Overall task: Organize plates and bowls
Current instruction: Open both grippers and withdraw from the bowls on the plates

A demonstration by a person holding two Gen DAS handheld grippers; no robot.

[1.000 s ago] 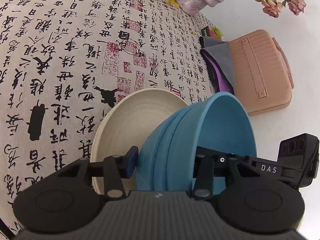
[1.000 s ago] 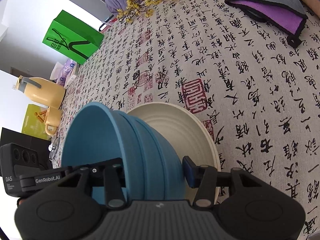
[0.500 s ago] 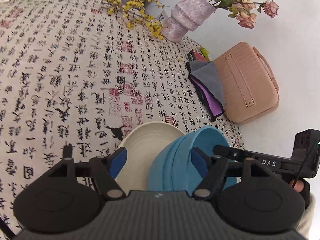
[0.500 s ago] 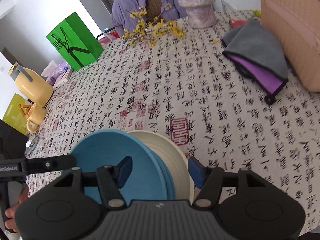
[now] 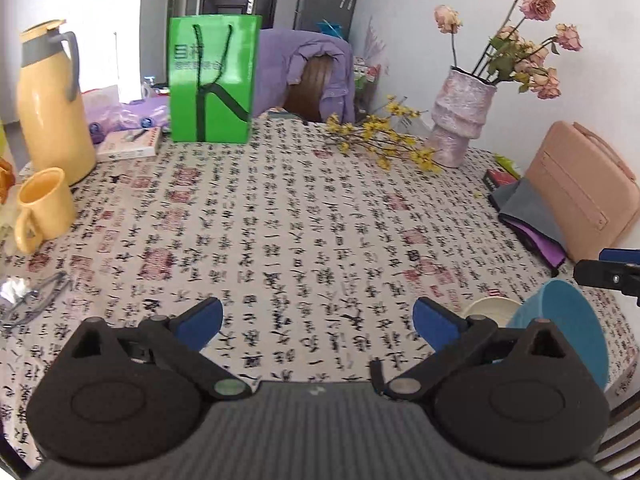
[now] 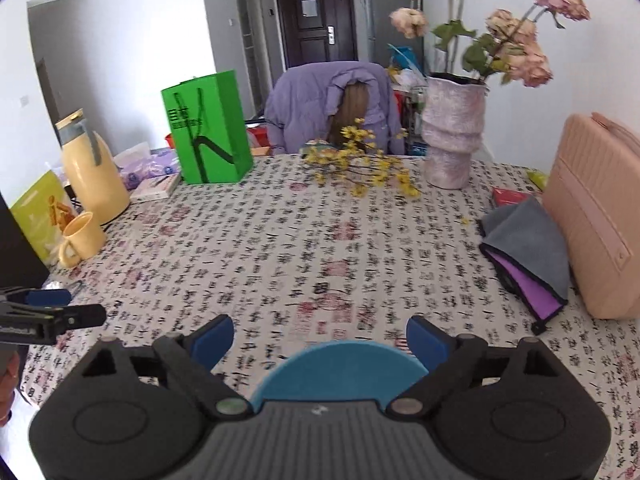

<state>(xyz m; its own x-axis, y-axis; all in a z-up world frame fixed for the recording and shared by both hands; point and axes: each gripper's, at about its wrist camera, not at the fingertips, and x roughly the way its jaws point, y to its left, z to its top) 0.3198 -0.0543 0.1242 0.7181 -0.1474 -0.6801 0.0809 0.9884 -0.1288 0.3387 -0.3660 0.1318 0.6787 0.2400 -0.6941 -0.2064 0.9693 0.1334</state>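
Note:
The blue bowl stack [image 5: 560,332] sits on the calligraphy tablecloth at the lower right of the left wrist view, with the cream plate [image 5: 490,307] showing beside and under it. My left gripper [image 5: 318,324] hangs above the cloth to the bowls' left. Its jaws are opening, with nothing between them. In the right wrist view the blue bowl stack [image 6: 340,368] lies low between the fingers of my right gripper [image 6: 320,338]. Those jaws are opening too, and the pads stand clear of the rim. The plate is hidden there.
A yellow flask [image 5: 52,100] and mug [image 5: 42,208] stand at the left, with glasses [image 5: 36,300] near the edge. A green bag [image 5: 214,80], a pink vase [image 5: 460,120] with yellow sprigs, a pink case [image 5: 584,196] and a grey-purple cloth [image 6: 528,256] ring the table.
Both grippers let go of the blue bowls and spread wide. Both rose and tipped up, so the views now take in the whole table; the bowls stayed on the cream plate.

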